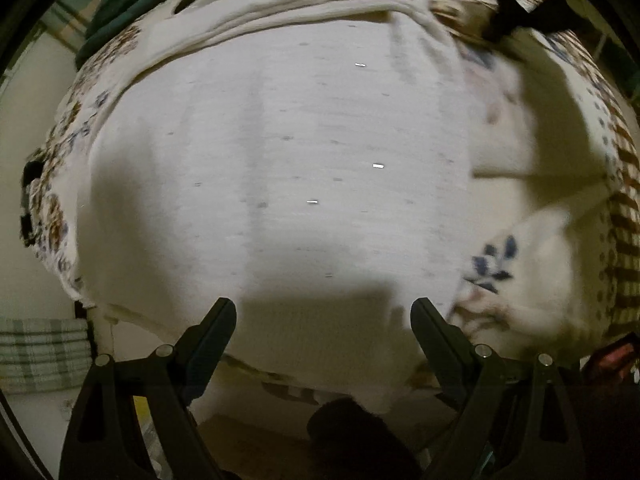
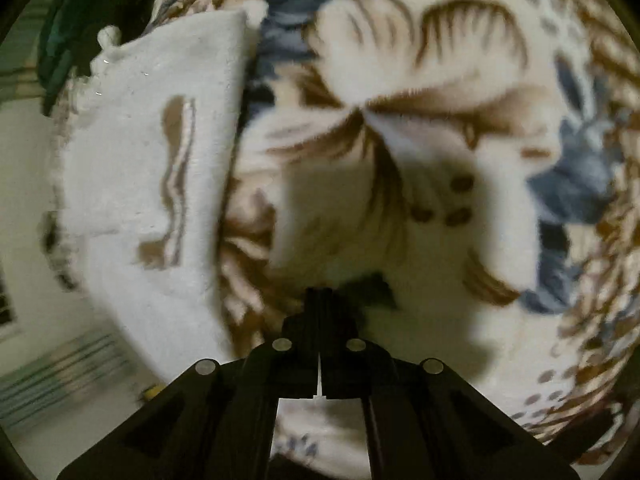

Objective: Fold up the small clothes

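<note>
White garment [image 1: 280, 152]: pale, speckled cloth spread flat on the patterned blanket [image 1: 576, 168]; fills most of the left wrist view. A folded band runs along its far edge.
Garment in right wrist view: same white cloth [image 2: 132, 184] lies at the left of the frame, with a brown wavy mark on it; its right edge runs straight against the blanket [image 2: 400, 112].
Left gripper [image 1: 323, 312]: fingers wide apart, both black tips over the near edge of the garment; nothing between them. Contact with the cloth cannot be told.
Right gripper [image 2: 320, 300]: fingers pressed together, tips over the blanket just right of the garment. Whether any fabric is pinched cannot be told; the tips are dark and blurred.
Blanket: cream fleece with brown and blue floral print and a brown checked border.
Dark green cloth [image 1: 120, 4]: bunched at the far left, beyond the garment.
Plaid fabric [image 1: 44, 356]: green-and-white, low at the left, beside the bed.
Image quality: both views motion-blurred.
</note>
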Tool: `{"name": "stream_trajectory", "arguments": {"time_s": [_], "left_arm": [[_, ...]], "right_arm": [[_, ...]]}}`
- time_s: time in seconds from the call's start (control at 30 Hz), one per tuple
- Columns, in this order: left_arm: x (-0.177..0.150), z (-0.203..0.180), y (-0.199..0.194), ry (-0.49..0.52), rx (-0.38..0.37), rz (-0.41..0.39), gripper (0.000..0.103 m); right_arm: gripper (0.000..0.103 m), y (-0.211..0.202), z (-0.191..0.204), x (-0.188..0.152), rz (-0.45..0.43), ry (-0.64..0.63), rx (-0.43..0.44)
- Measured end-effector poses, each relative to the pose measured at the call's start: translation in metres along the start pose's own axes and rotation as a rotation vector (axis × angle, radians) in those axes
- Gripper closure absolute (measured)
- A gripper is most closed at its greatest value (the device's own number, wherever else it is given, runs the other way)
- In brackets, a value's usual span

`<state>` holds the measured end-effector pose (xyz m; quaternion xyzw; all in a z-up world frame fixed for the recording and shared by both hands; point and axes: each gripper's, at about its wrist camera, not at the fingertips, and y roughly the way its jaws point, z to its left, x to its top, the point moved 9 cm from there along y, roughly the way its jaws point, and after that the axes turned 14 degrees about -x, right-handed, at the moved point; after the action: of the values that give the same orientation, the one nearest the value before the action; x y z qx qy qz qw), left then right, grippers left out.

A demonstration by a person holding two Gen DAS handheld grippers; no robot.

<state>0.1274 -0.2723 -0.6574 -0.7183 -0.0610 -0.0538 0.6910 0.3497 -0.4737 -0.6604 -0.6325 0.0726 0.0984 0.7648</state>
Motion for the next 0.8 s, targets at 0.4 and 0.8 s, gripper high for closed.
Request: {"name": "stream_trajectory", "arguments": {"time_s": [0.4,0.8], "left_arm": [[0.003,-0.039,0.036,0.067,0.017,0.03,0.092],[0.008,-0.013,-0.044,-0.038,0.022,-0.087,0.095]], "right_arm": [[0.031,-0.036,0.0,0.056,0.021,-0.026,0.227],[0.086,-0.01,0.055,0.127,0.008,0.036,0.342]]}}
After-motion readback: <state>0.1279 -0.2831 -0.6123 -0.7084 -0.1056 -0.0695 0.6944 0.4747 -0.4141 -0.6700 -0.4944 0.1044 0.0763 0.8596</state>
